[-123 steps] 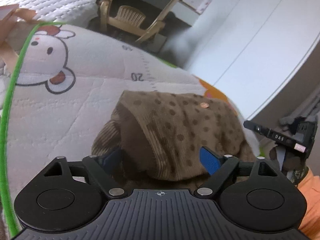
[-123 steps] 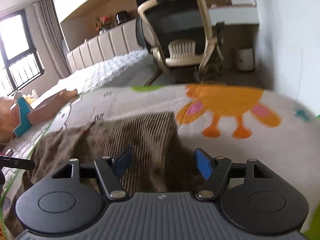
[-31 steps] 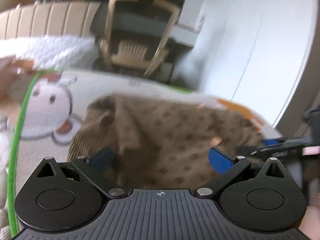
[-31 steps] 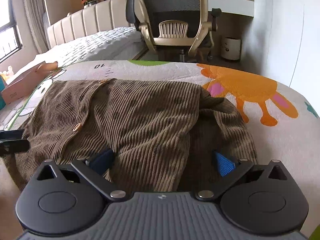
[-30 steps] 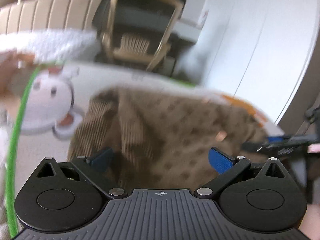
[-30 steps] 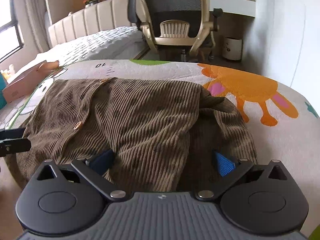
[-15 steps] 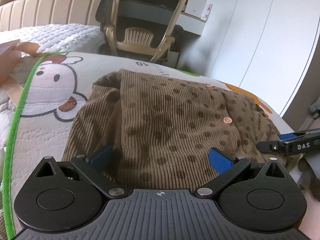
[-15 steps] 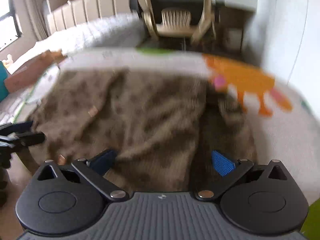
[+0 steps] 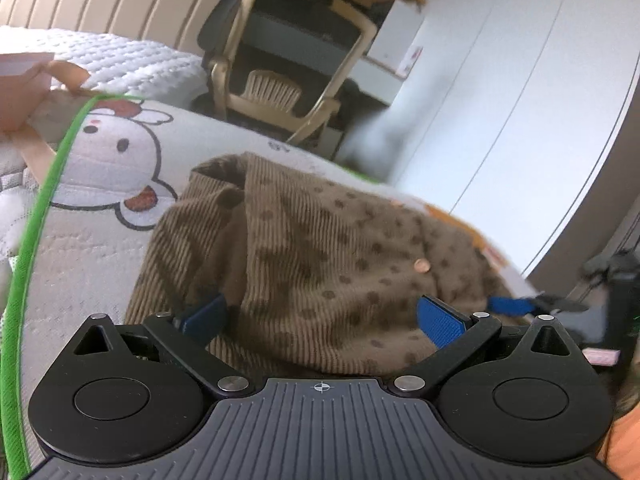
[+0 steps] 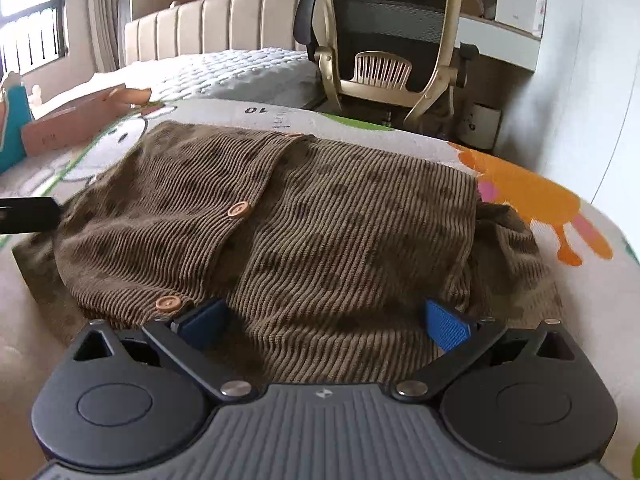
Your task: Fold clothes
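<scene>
Lying crosswise just ahead of both wide-open, empty grippers, the brown cardigan (image 10: 320, 216) has its near hem between the right gripper (image 10: 324, 326) and left gripper (image 9: 320, 318).

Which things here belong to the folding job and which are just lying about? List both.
Job: brown corduroy cardigan, left gripper, right gripper, cartoon play mat.

Lying about: office chair, bed, cardboard box.

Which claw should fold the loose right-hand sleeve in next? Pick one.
Right. The right claw is open at the cardigan's near hem, with the bunched sleeve just beside it; the left claw sits at the far side.
</scene>
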